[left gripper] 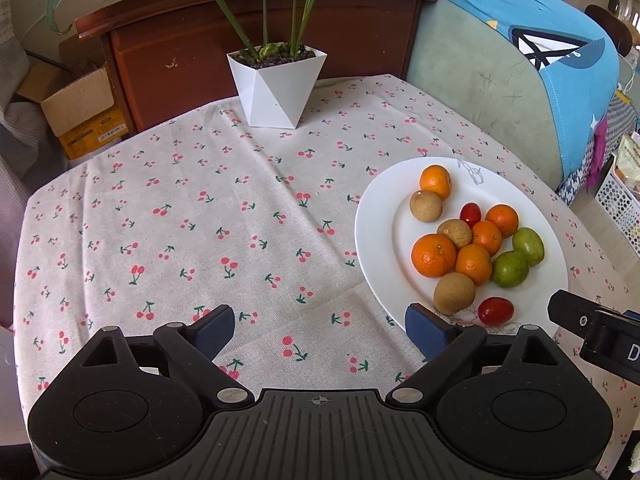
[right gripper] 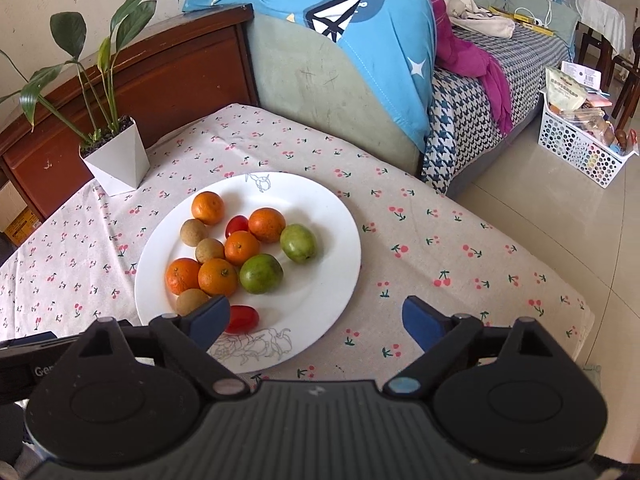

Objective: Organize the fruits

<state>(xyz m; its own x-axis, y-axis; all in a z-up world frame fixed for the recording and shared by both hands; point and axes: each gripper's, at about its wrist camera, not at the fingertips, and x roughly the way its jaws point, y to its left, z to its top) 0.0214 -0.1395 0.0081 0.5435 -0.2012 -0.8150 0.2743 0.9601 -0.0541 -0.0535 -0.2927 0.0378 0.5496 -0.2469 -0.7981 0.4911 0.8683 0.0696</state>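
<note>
Plate (right gripper: pixel 320 216) of fruit near desk (left gripper: pixel 180 220) right edge; left half bare cloth; left tool (left gripper: pixel 320 330), right tool (right gripper: pixel 316 320) both wide, empty

A white plate (right gripper: pixel 320 216) on the cherry-print cloth holds all the fruit: five oranges (right gripper: pixel 218 277), three brown longans (right gripper: pixel 209 250) and two green fruits (right gripper: pixel 261 273) clustered mid-plate. One red tomato (right gripper: pixel 237 225) sits among them, another (right gripper: pixel 241 319) lies alone at the near rim.
</note>
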